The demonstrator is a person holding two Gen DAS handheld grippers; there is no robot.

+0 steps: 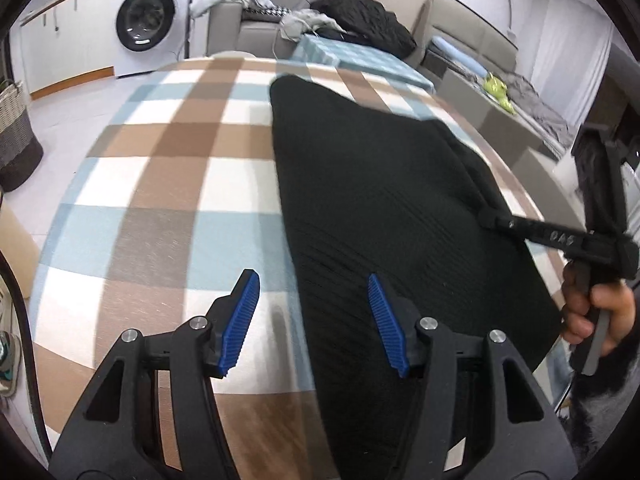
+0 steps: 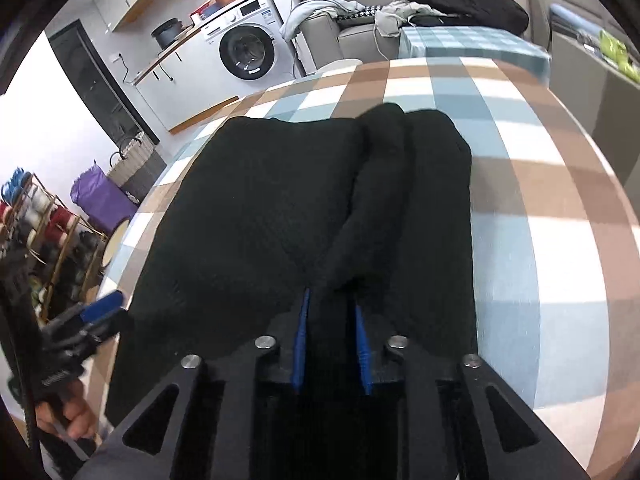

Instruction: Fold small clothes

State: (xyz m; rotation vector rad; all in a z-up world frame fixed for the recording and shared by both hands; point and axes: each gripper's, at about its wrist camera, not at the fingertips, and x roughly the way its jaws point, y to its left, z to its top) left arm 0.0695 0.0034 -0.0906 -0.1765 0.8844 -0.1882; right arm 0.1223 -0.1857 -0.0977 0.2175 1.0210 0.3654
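Left wrist view: a black knit garment (image 1: 380, 200) was seen spread on the checked tablecloth (image 1: 168, 184), right of centre. The left gripper (image 1: 314, 316) was held open over its near left edge, nothing between the pads, pointed steeply down.

Right wrist view: the right gripper (image 2: 331, 344) was closed on a raised fold of the garment (image 2: 256, 208). The fabric was judged soft, light and limp; edges or corners would be best taken.

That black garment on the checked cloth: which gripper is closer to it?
Right. The right gripper has a fold of the black garment between its blue pads. The left gripper stands open over the garment's edge, holding nothing.
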